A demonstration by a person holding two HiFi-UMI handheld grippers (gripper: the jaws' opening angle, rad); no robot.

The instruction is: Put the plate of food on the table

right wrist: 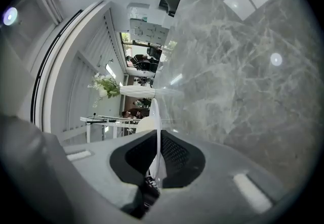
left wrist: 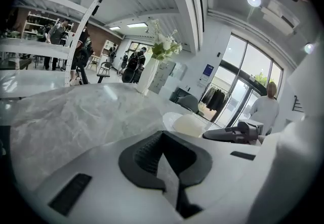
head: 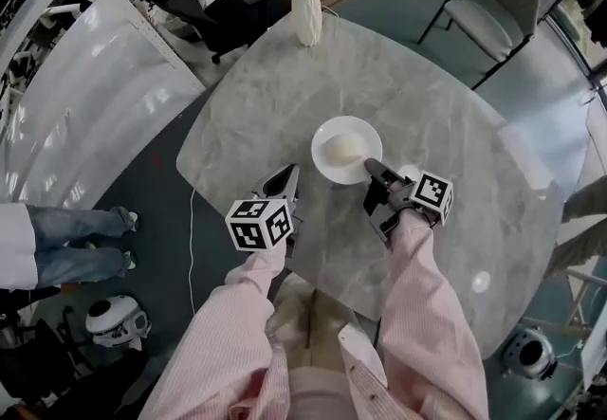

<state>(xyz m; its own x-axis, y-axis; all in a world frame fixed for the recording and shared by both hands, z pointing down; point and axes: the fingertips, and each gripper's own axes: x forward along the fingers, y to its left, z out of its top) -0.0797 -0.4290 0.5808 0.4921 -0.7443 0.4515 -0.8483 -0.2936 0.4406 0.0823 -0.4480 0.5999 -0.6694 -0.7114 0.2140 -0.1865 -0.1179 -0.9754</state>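
A white plate (head: 327, 138) with a pale round piece of food (head: 343, 148) is over the middle of the round marble table (head: 436, 105). Whether it rests on the top I cannot tell. My right gripper (head: 370, 164) is shut on the plate's near right rim. In the right gripper view the rim (right wrist: 156, 117) runs edge-on between the pads. My left gripper (head: 287, 176) hovers left of the plate, shut and holding nothing. The left gripper view shows the plate (left wrist: 169, 117), the food (left wrist: 190, 124) and the right gripper (left wrist: 223, 134) ahead to the right.
A white vase of flowers (head: 306, 15) stands at the table's far edge. A black office chair (head: 228, 15) and a grey chair (head: 488, 10) stand beyond the table. A person's legs (head: 76, 238) are at the left, beside a glass partition.
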